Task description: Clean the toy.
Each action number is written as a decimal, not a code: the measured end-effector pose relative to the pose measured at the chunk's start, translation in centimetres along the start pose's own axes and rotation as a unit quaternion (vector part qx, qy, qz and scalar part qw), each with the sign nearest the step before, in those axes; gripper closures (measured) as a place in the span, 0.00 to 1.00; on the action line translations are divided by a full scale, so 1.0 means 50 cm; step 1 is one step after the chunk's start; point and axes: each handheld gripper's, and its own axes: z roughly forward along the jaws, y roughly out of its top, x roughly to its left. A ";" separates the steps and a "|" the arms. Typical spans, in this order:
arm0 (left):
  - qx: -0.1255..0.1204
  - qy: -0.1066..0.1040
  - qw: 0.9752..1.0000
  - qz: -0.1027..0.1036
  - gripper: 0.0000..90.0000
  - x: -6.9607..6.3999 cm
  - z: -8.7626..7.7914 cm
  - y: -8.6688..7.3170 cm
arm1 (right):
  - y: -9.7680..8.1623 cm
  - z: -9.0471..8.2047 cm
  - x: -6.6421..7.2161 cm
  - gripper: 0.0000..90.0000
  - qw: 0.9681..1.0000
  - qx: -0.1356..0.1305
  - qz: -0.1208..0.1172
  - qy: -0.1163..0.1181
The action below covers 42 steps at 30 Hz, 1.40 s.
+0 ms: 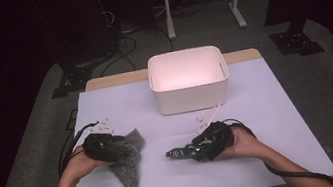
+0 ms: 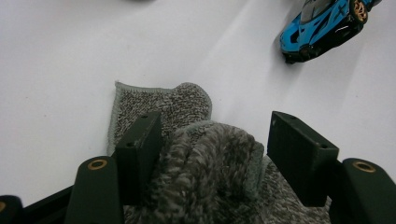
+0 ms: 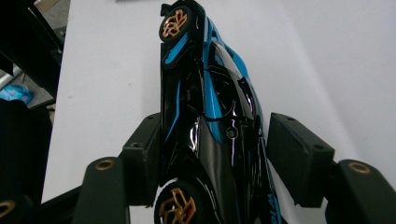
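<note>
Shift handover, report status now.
Left gripper open around crumpled grey terry cloth. Right gripper open, glossy blue-and-black toy car between jaws. White plastic bin beyond, path clear.

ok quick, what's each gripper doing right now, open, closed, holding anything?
Left gripper: open, jaws either side of the grey cloth, right jaw clear of it.
Right gripper: open, toy car between the jaws, gap at one side.

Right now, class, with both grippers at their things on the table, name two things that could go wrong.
1. The toy car lies between the right gripper's jaws with a gap on one side; lifted now, it might slip out.
2. The grey cloth is bunched loosely inside the left gripper's open jaws, so closing may catch one fold only.
</note>
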 end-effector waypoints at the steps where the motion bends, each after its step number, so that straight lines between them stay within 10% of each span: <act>1: 0.001 -0.001 1.000 0.002 0.37 -0.001 0.000 0.000 | -0.001 0.000 0.001 0.39 1.000 0.001 0.006 0.004; 20: 0.014 -0.012 1.000 0.012 0.30 -0.020 0.017 -0.001 | -0.007 0.021 0.031 0.31 1.000 0.013 0.006 0.014; 42: -0.020 0.025 0.999 0.027 0.21 -0.045 0.003 -0.013 | -0.026 0.018 0.022 0.24 1.000 -0.005 0.014 0.018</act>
